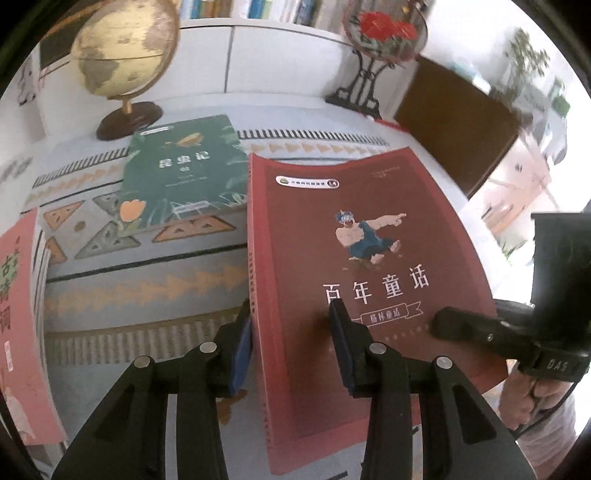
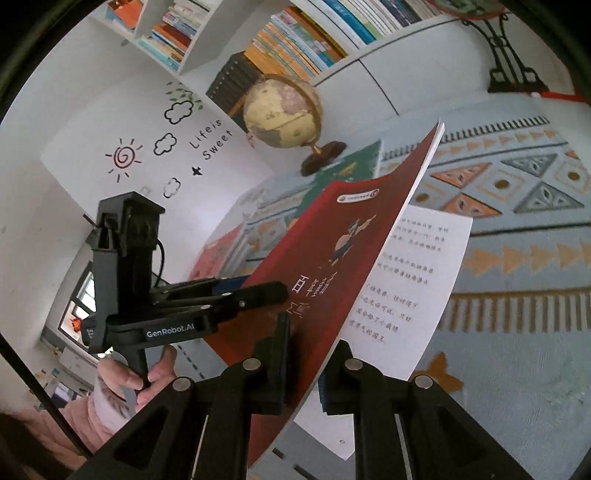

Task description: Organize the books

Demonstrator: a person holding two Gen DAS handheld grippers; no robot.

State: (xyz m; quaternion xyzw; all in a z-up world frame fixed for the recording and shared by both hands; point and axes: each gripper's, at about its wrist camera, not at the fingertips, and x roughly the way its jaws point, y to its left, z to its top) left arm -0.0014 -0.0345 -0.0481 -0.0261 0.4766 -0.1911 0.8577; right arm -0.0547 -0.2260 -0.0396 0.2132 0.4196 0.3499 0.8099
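- You had the left gripper (image 1: 291,343) clenched on the spine edge of the red fairy-tale book (image 1: 369,258), one pad under the spine and one on the cover.
- Your right gripper (image 2: 306,365) pinched the same book's cover near its open edge; its fingers (image 2: 279,354) were closed on the cover alone, and a loose white page (image 2: 417,288) hung free behind it.
- The red book was off the counter, tilted in the air between your two hands.
- Judging by the layout, you were early in the job: the green book (image 1: 181,173) lay flat on the patterned cloth (image 1: 147,288), and a pink book (image 1: 18,314) sat at the left edge, both still to be gathered.
- Farther back stood a globe (image 1: 122,62) and a black iron stand with red flowers (image 1: 384,26).
- Behind them ran white cabinets, with packed bookshelves (image 2: 295,40) above.
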